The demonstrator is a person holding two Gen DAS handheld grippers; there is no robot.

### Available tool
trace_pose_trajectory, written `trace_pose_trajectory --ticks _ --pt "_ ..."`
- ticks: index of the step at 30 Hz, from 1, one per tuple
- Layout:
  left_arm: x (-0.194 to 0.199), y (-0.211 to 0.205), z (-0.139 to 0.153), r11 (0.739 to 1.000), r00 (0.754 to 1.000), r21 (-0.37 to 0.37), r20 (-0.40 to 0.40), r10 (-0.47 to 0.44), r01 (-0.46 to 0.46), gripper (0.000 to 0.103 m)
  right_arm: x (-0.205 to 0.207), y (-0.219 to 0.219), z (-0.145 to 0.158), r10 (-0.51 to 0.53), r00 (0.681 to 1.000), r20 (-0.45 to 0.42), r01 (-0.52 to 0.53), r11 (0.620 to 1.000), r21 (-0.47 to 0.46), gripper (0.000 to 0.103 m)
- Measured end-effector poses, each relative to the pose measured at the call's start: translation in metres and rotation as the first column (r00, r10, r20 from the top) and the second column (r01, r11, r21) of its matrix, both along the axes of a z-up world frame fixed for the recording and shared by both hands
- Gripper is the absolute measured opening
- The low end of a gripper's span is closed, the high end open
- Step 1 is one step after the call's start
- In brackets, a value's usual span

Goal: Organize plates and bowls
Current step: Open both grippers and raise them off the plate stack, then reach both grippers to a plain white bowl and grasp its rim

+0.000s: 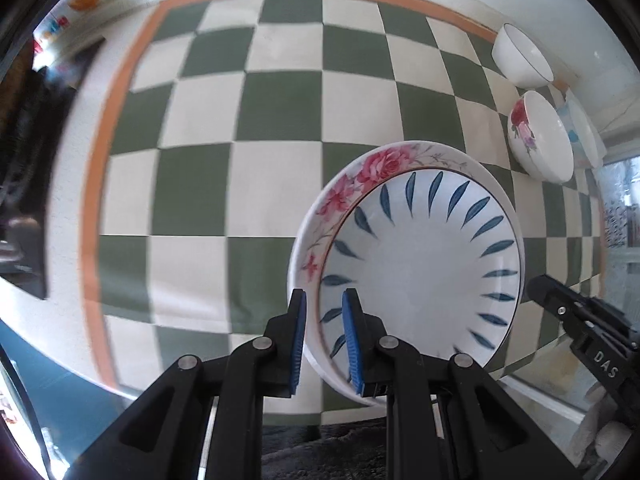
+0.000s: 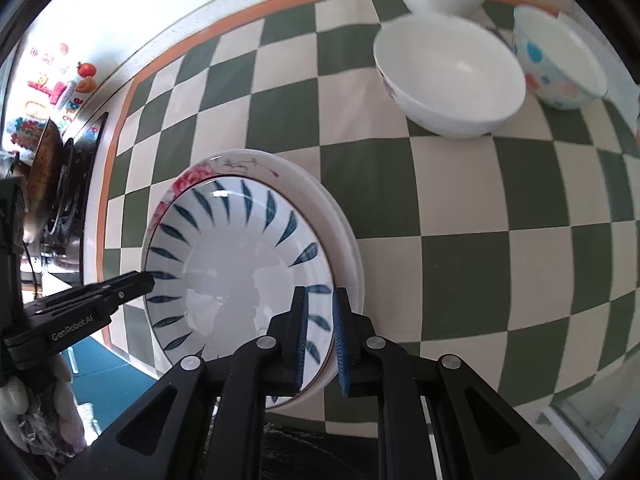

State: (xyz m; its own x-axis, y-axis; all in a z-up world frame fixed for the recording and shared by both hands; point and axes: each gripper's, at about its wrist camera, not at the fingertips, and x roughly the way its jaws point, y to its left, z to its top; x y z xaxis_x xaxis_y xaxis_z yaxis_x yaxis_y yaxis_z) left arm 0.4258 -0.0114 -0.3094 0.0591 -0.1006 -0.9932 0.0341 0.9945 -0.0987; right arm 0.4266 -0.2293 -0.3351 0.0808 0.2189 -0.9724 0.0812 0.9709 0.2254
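A blue-leaf plate point(image 1: 424, 272) lies stacked on a rose-pattern plate point(image 1: 360, 176) near the table's front edge; the stack also shows in the right wrist view point(image 2: 236, 264). My left gripper point(image 1: 324, 344) is shut on the stack's left rim, one finger inside and one outside. My right gripper point(image 2: 320, 336) is shut on the stack's right rim in the same way. A rose bowl point(image 1: 538, 138), a plain white bowl point(image 1: 520, 56) and a dotted bowl point(image 2: 560, 60) stand at the far right.
The table wears a green and cream checkered cloth point(image 1: 240, 120) with an orange border. A glass pane point(image 1: 624, 216) stands past the right edge. Magnets and clutter point(image 2: 52, 92) lie beyond the left edge.
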Motion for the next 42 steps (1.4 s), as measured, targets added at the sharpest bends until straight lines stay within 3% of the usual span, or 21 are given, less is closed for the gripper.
trace_pose_trajectory --ticks 1,3,4,5,6,7,9,14,21,28,36,42 --pt "-0.004 0.000 0.007 1.000 1.000 0.004 0.020 0.002 -0.002 0.024 -0.003 0.003 0.005 -0.002 1.000 0.009 0.002 1.000 -0.009 0.019" --pt "-0.010 0.002 0.020 1.000 0.998 0.017 0.062 -0.009 0.008 0.030 -0.010 0.007 0.016 -0.001 0.999 0.034 0.002 1.000 -0.025 0.037" --pt "-0.016 0.003 0.030 1.000 0.995 0.019 0.094 -0.013 0.011 0.033 -0.015 0.008 0.021 -0.006 0.999 0.044 0.007 1.000 -0.031 0.055" --pt "-0.022 0.005 0.038 1.000 0.993 0.023 0.116 -0.014 0.011 0.037 -0.020 0.010 0.027 -0.011 0.998 0.055 0.013 0.999 -0.033 0.066" --pt "-0.025 0.007 0.045 1.000 0.990 0.025 0.137 -0.016 0.013 0.051 -0.025 0.012 0.035 -0.018 0.997 0.071 0.021 0.999 -0.033 0.070" --pt "-0.029 0.009 0.052 1.000 0.988 0.027 0.156 -0.020 0.016 0.075 -0.030 0.013 0.041 -0.022 0.996 0.082 0.025 0.999 -0.036 0.076" --pt "-0.036 0.012 0.064 0.999 0.980 0.037 0.198 -0.022 0.015 0.092 -0.041 0.017 0.054 -0.022 0.994 0.103 0.027 0.998 -0.053 0.081" --pt "-0.054 0.021 0.091 0.999 0.959 0.044 0.282 -0.007 -0.006 0.097 -0.067 0.029 0.090 -0.020 0.984 0.180 0.035 0.996 -0.077 0.091" --pt "-0.090 0.028 0.131 0.999 0.928 0.033 0.373 0.014 -0.028 0.098 -0.108 0.041 0.149 -0.027 0.950 0.311 0.066 0.991 -0.116 0.095" --pt "-0.128 0.025 0.165 0.999 0.898 0.036 0.440 -0.015 -0.001 0.099 -0.152 0.047 0.193 -0.038 0.923 0.383 0.091 0.988 -0.121 0.097" --pt "-0.144 0.015 0.173 1.000 0.901 0.015 0.432 -0.019 0.014 0.099 -0.183 0.040 0.218 -0.057 0.909 0.413 0.105 0.990 -0.094 0.098" --pt "-0.124 -0.010 0.171 0.998 0.911 -0.053 0.411 -0.017 0.042 0.099 -0.177 0.012 0.213 -0.083 0.908 0.411 0.100 0.995 -0.020 0.099"
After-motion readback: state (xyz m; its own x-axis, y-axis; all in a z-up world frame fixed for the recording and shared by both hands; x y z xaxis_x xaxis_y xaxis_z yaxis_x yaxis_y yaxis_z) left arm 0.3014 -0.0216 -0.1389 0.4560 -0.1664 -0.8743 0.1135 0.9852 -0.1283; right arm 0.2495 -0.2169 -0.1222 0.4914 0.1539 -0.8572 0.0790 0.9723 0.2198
